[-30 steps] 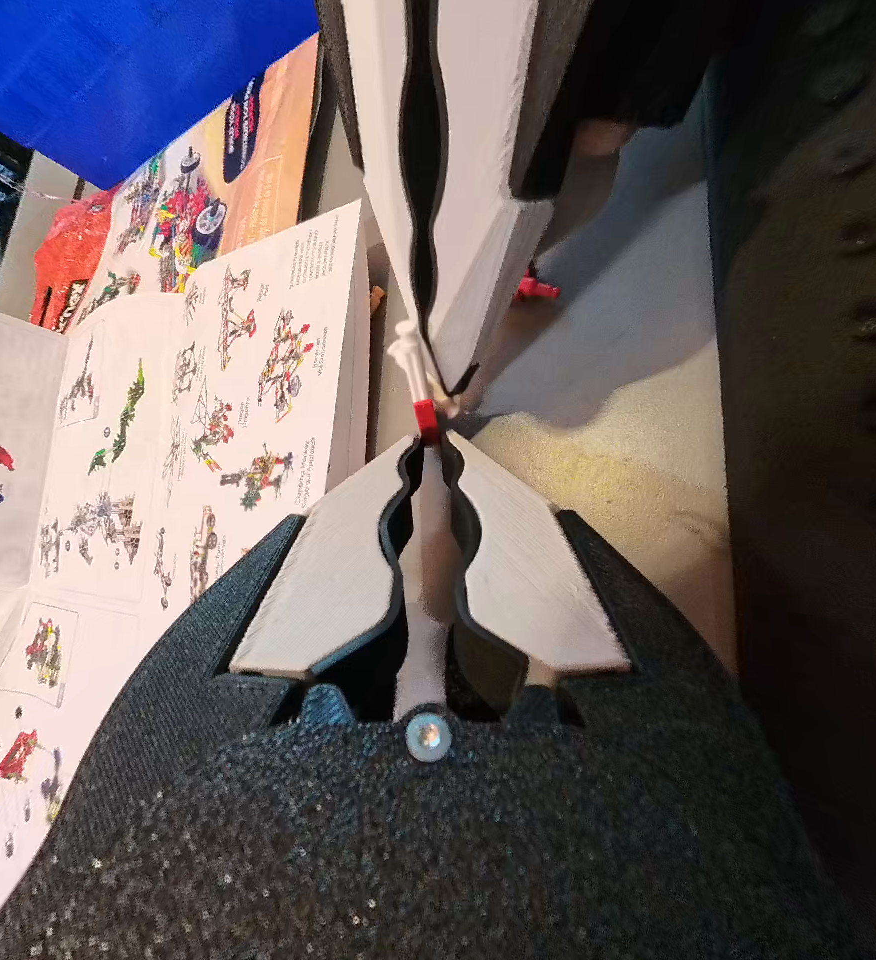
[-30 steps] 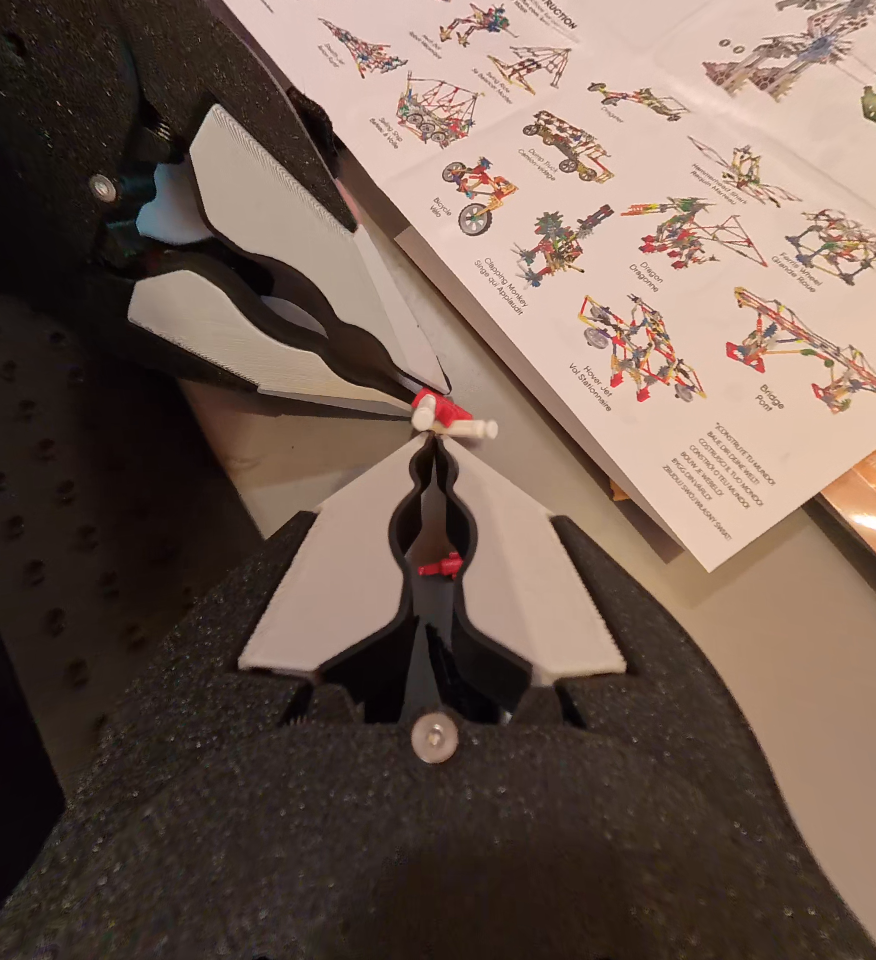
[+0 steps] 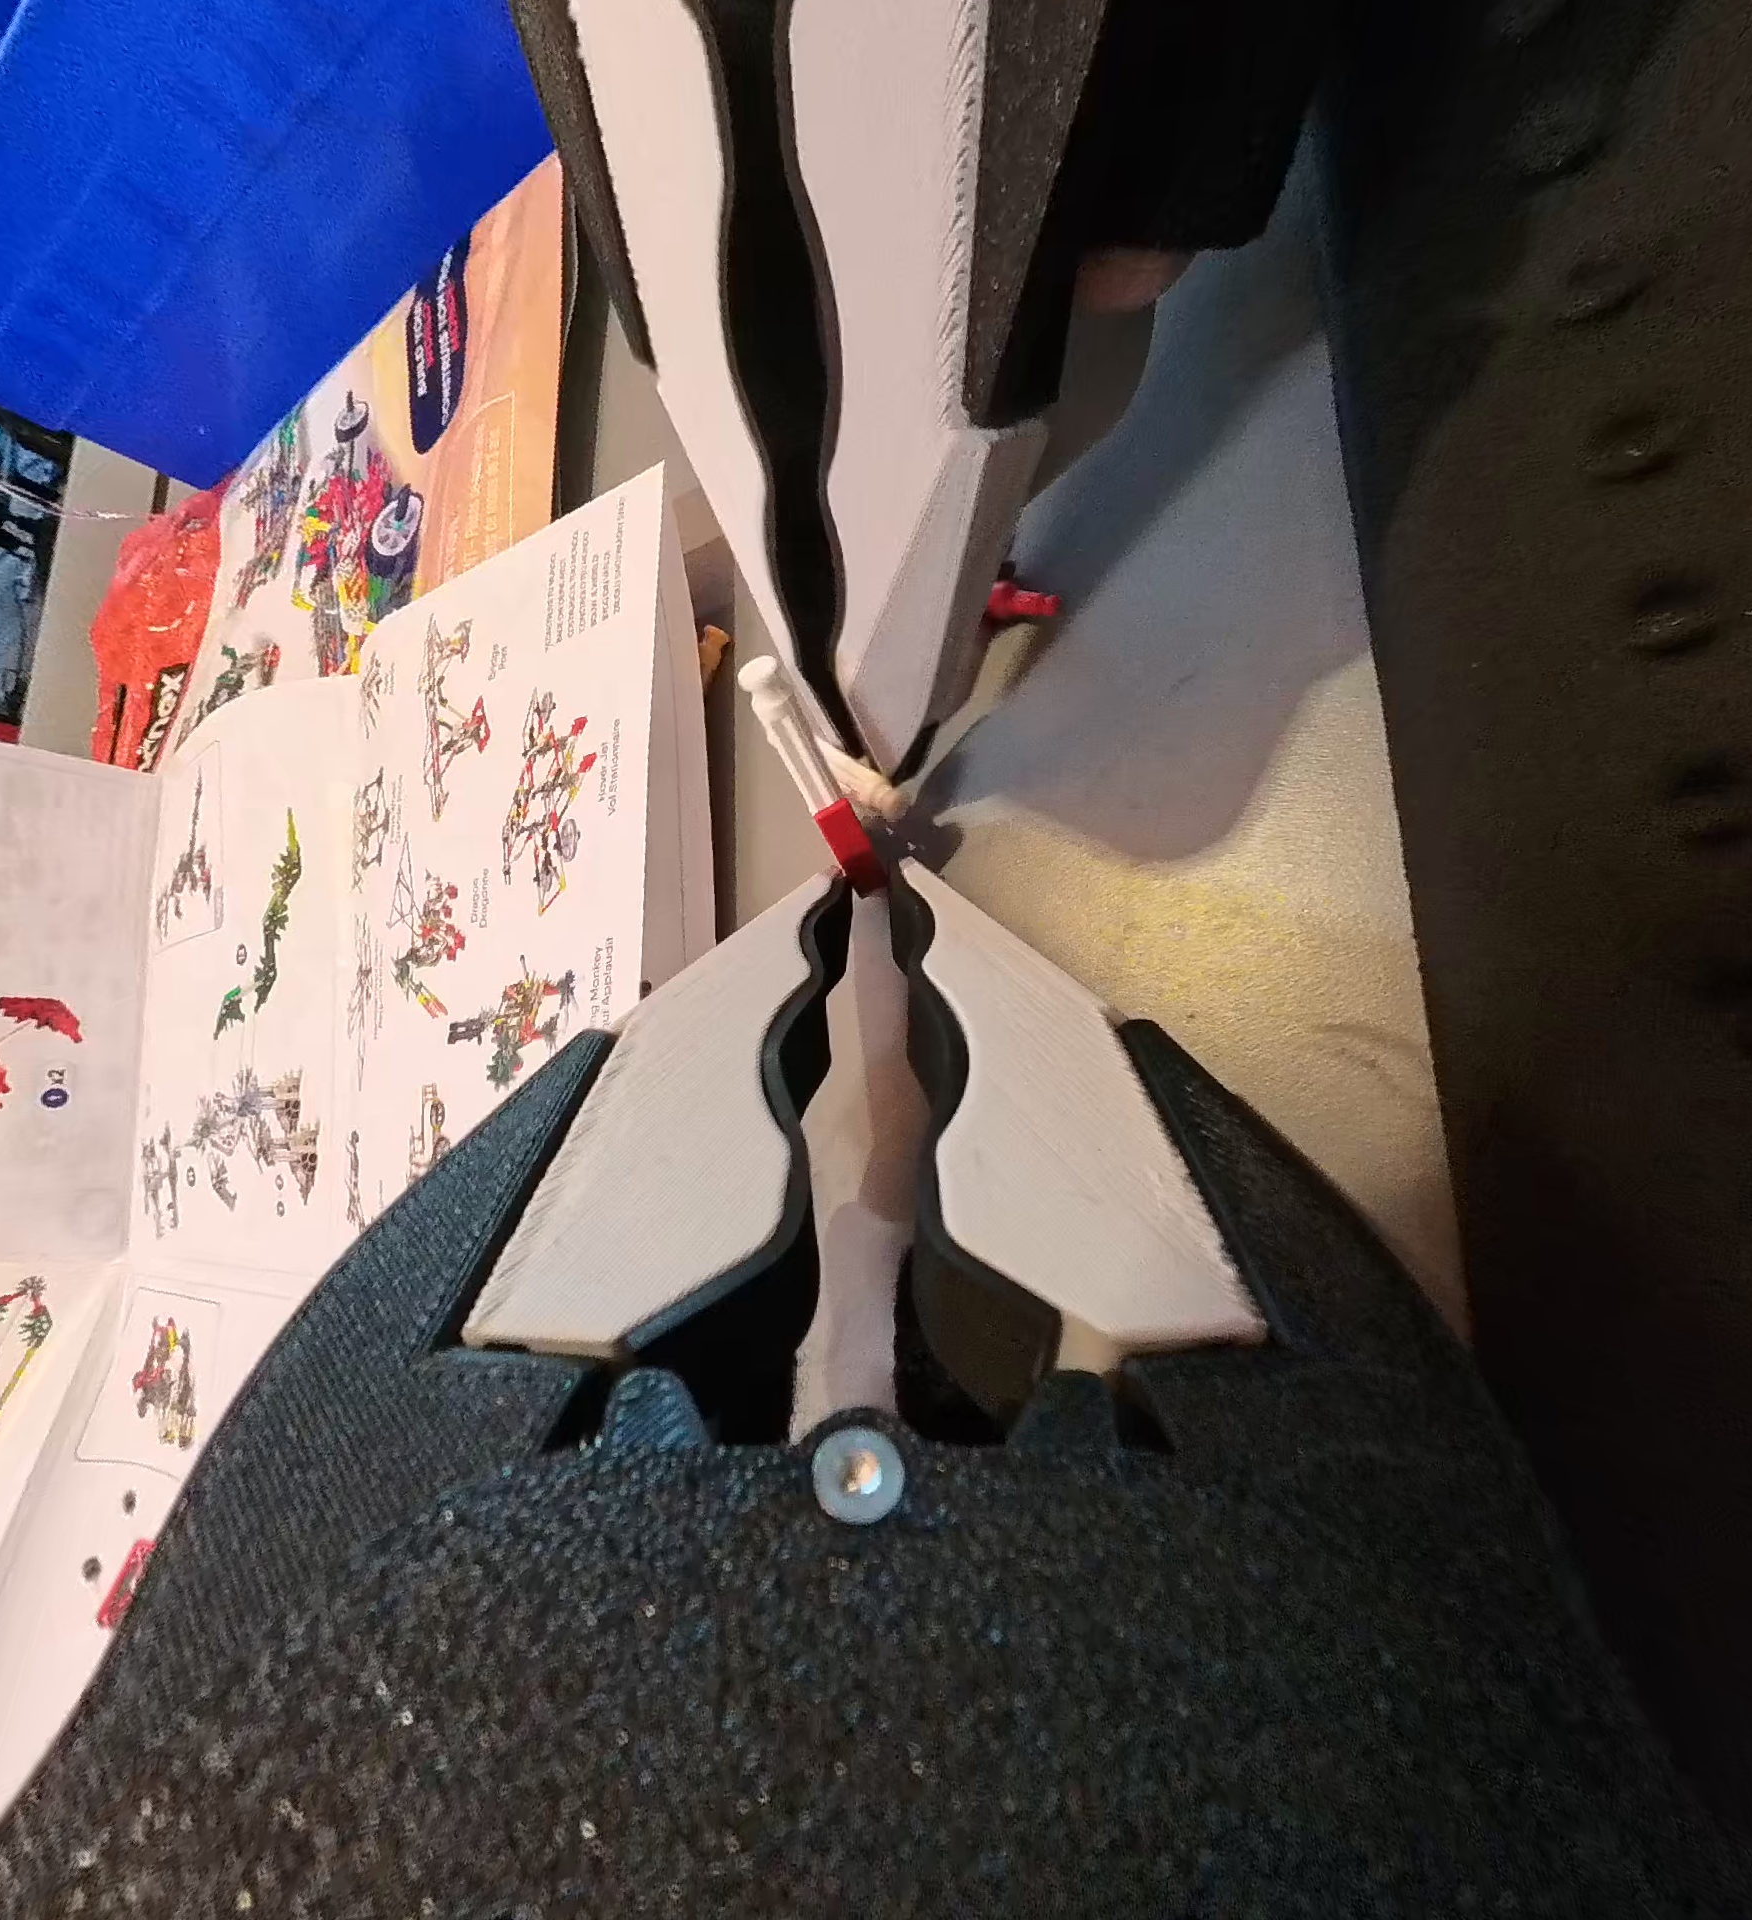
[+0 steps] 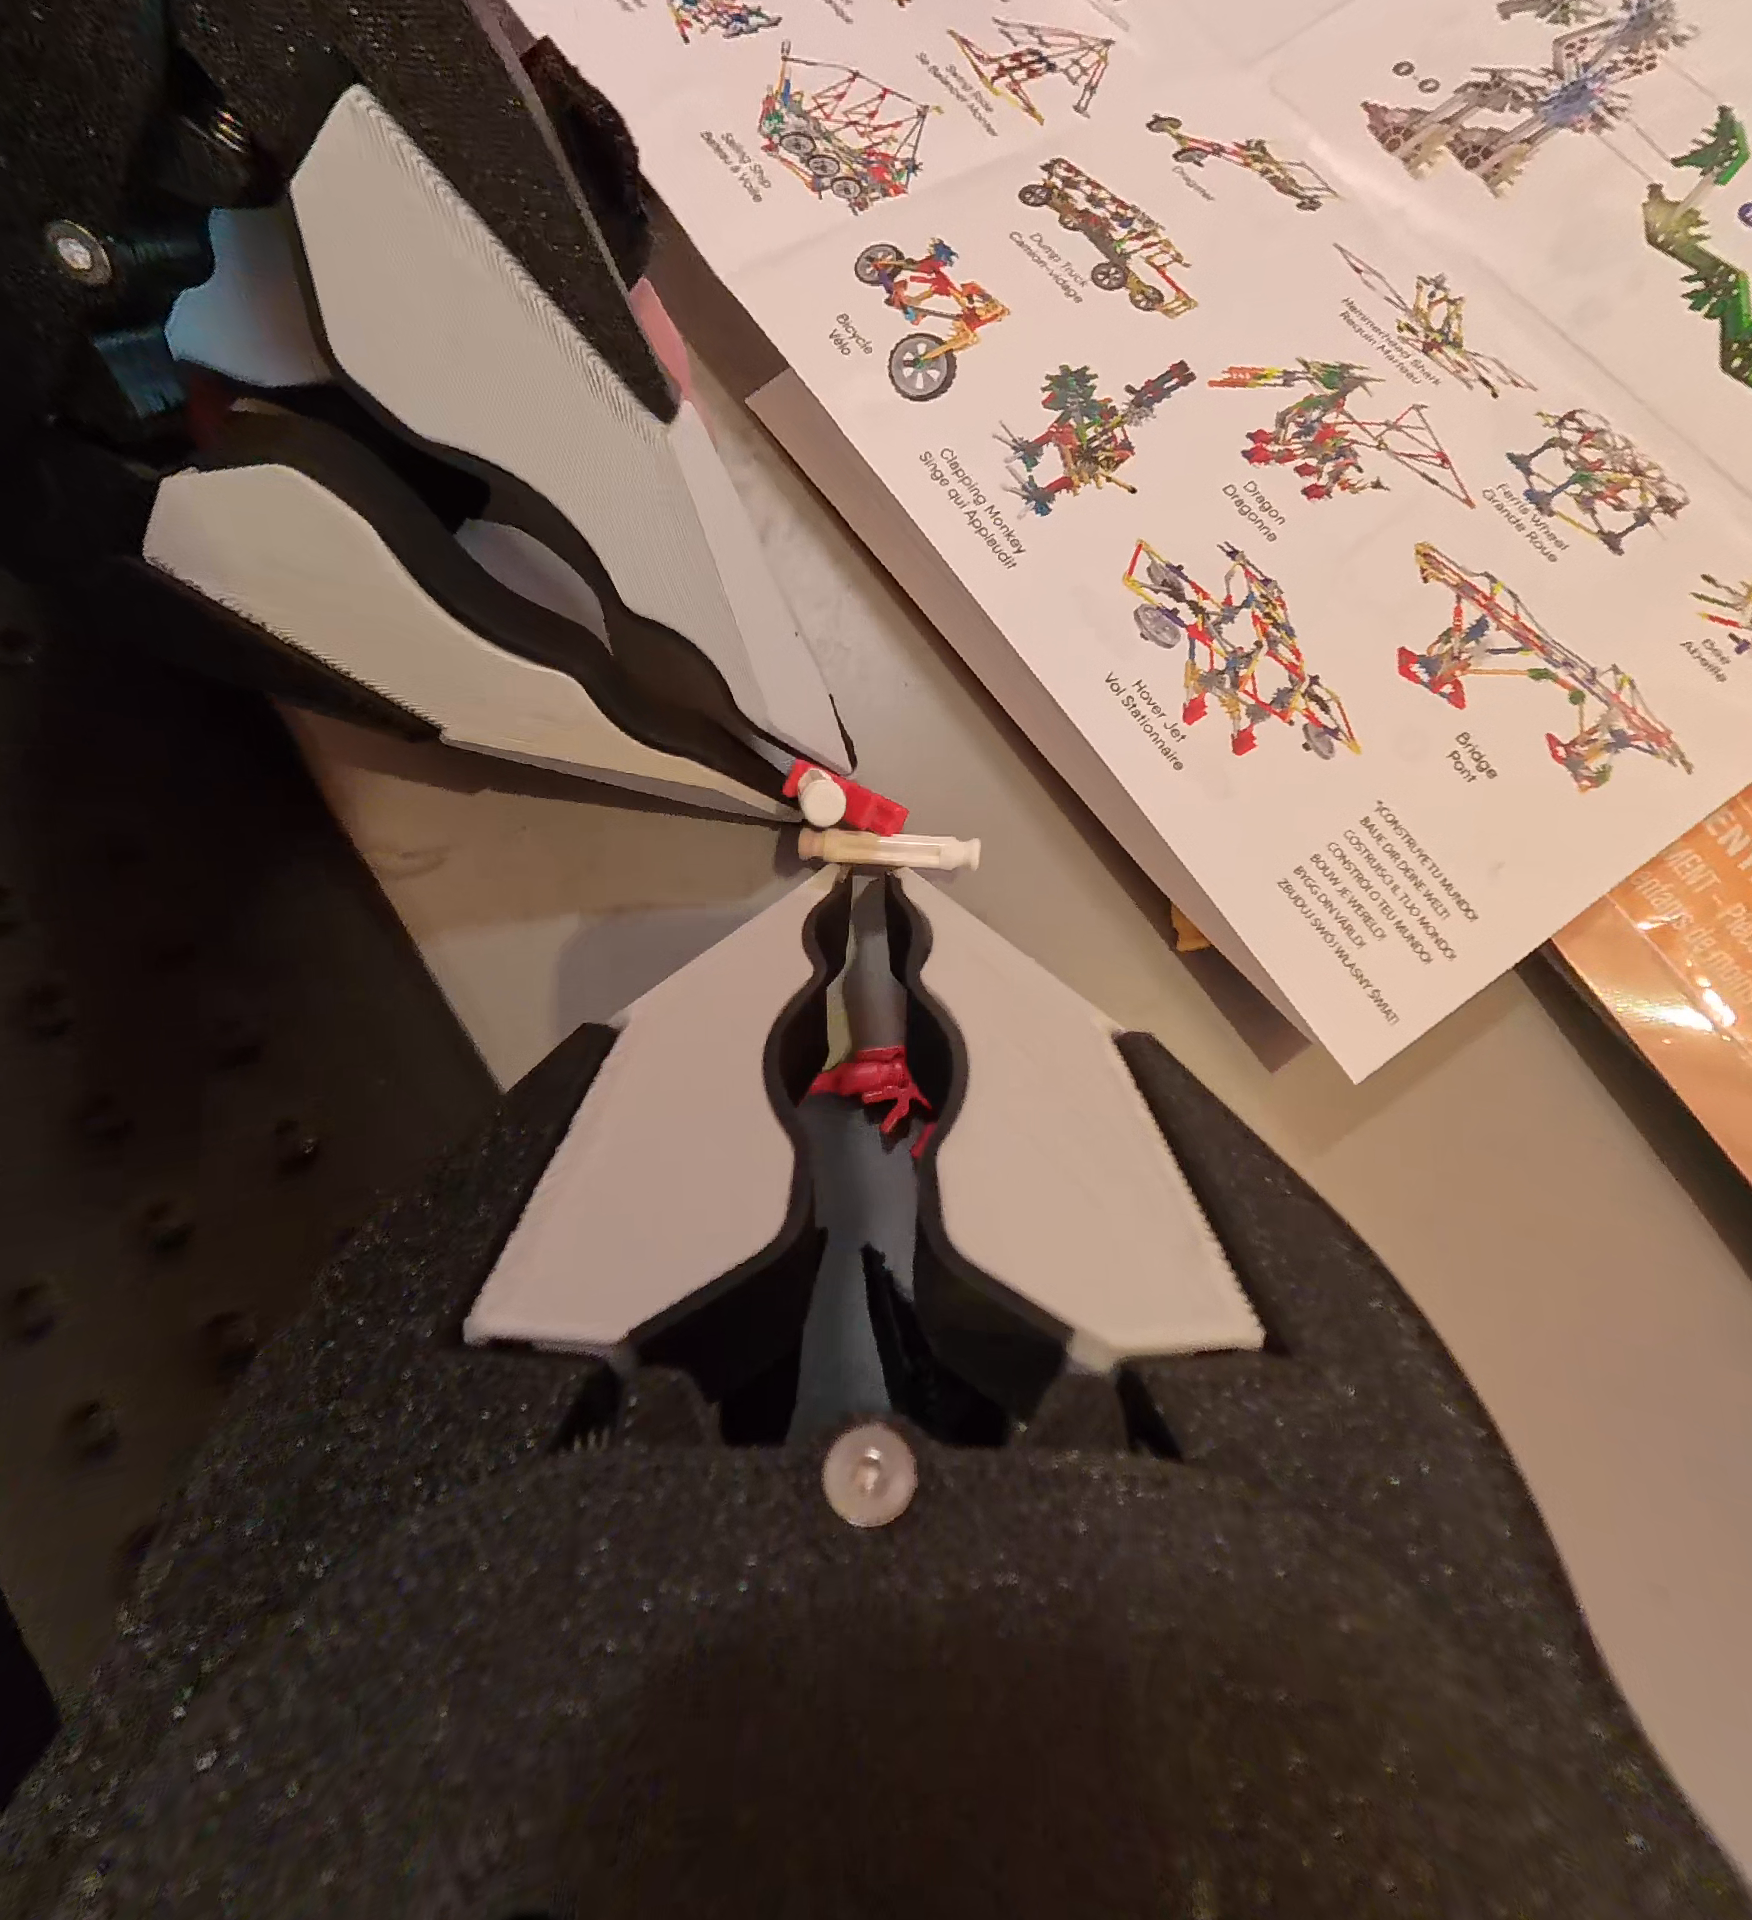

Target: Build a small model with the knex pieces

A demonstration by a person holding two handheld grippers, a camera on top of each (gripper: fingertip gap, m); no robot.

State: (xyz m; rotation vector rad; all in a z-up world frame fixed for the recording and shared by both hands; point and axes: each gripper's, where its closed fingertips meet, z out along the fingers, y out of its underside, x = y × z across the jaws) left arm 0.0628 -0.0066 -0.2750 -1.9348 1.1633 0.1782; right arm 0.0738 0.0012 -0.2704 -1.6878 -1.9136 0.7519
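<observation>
My left gripper (image 3: 867, 883) is shut on a small red connector (image 3: 854, 847). A white rod (image 3: 784, 727) sticks out of the connector, up and to the left. My right gripper (image 4: 864, 878) is shut on a second short white rod (image 4: 887, 849) held crosswise at its tips. The two grippers meet tip to tip just above the table. In the right wrist view the left gripper (image 4: 815, 790) comes in from the upper left, and its red connector (image 4: 851, 802) lies against the right gripper's rod. In the left wrist view the right gripper (image 3: 877, 764) comes down from above.
A loose red piece (image 3: 1023, 601) lies on the beige table (image 3: 1215, 935) behind the grippers. A white instruction sheet (image 4: 1267, 468) covers the table beside them, over an orange box (image 4: 1734, 987). A black perforated board (image 3: 1630, 727) borders the other side. A blue panel (image 3: 176, 208) and a red bag (image 3: 150, 623) stand farther back. Left and right tips are no more than a few centimetres apart. The blue panel (image 3: 176, 208) is about 30 cm from my right fingertips.
Almost nothing. Both grippers stay shut on their pieces, tip to tip. The connector and rod have shifted only slightly against each other.
</observation>
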